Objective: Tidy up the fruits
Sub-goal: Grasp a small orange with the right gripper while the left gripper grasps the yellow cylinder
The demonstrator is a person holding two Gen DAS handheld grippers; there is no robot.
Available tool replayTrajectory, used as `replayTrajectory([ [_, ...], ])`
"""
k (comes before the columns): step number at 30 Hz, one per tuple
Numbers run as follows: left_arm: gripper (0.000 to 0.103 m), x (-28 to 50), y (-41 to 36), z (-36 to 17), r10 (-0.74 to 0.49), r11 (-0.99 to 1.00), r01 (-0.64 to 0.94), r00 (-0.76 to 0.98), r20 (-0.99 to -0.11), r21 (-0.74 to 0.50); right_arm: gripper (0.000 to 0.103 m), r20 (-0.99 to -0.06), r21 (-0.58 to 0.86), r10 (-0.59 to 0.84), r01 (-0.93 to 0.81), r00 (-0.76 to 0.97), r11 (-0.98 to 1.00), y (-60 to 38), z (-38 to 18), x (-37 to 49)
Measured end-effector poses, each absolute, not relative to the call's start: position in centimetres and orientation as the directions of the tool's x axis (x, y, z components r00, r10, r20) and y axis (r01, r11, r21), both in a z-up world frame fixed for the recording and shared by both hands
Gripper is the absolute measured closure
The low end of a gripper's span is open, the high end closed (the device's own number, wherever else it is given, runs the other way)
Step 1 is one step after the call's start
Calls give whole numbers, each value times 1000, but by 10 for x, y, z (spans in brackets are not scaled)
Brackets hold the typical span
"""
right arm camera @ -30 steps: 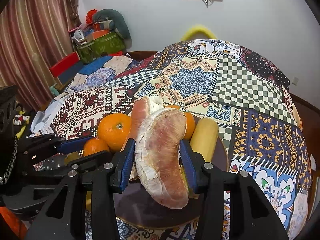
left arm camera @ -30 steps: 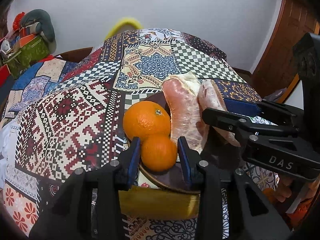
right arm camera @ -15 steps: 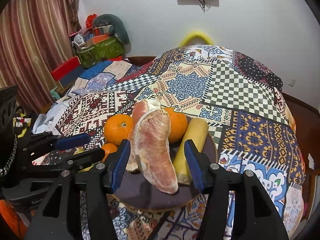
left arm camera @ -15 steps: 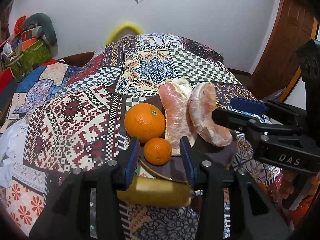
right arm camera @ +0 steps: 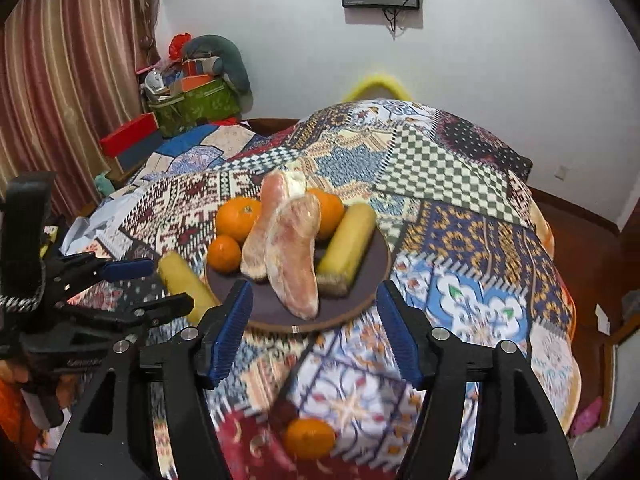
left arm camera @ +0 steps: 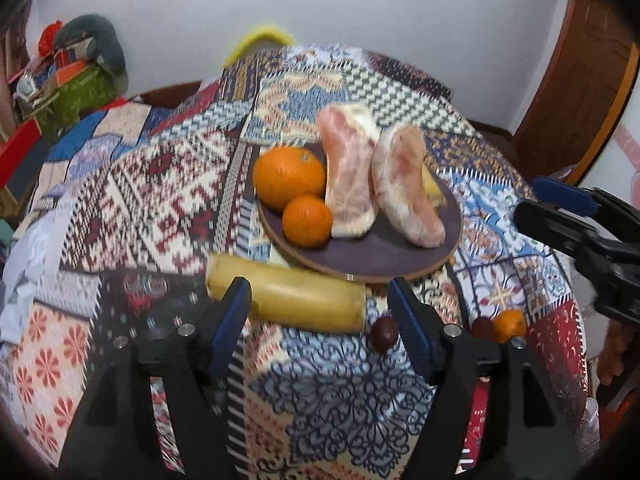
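A dark round plate [left arm camera: 384, 252] [right arm camera: 372, 276] holds a large orange [left arm camera: 289, 178], a small orange [left arm camera: 307, 221], two peeled pomelo segments [left arm camera: 348, 176] [left arm camera: 404, 188] and a yellow fruit piece [right arm camera: 347, 249]. A third orange [right arm camera: 330, 210] shows behind the segments in the right wrist view. A second yellow piece [left arm camera: 288, 298] [right arm camera: 182, 280] lies on the cloth beside the plate. My left gripper [left arm camera: 320, 320] is open and empty, just short of it. My right gripper [right arm camera: 314, 330] is open and empty in front of the plate.
A small orange [left arm camera: 509, 325] [right arm camera: 310, 438] and dark round fruits [left arm camera: 383, 333] [left arm camera: 482, 327] lie on the patchwork tablecloth [left arm camera: 160, 200] near its front edge. Boxes and bags [right arm camera: 192, 100] are stacked at the back left by the curtain. A wooden door [left arm camera: 580, 72] is at the right.
Both grippers have opened and drawn back from the plate. The right let go of the pomelo segment, the left of the small orange. Both fruits now rest on the plate.
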State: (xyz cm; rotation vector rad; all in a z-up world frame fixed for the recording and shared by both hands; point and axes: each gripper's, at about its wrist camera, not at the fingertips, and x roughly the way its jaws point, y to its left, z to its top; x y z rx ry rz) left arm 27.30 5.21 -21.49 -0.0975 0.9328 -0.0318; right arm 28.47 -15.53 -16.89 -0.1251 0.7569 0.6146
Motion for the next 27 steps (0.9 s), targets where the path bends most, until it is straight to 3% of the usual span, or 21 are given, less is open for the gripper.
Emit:
replayTrajectory([
  [6,32,274,39,-235,-43,998,-23,549,-835,-67,38,-698,109,454,-545,553,832,-175,-182,270],
  [14,33,275,47,-249,-4,996,-72,540,-842,-51,38,-742,230,475,-486,473,843,-204,-216,253],
  [21,63,258,57,-246,-80,992,-33,560,-825,-119,38,-755,225,480,-511,447,830,-200,-227,234],
  [27,74,239,75,-244,-62,990,-69,565,-823,-122,61,-765,194,474,-545,436,815,-189,-231,230],
])
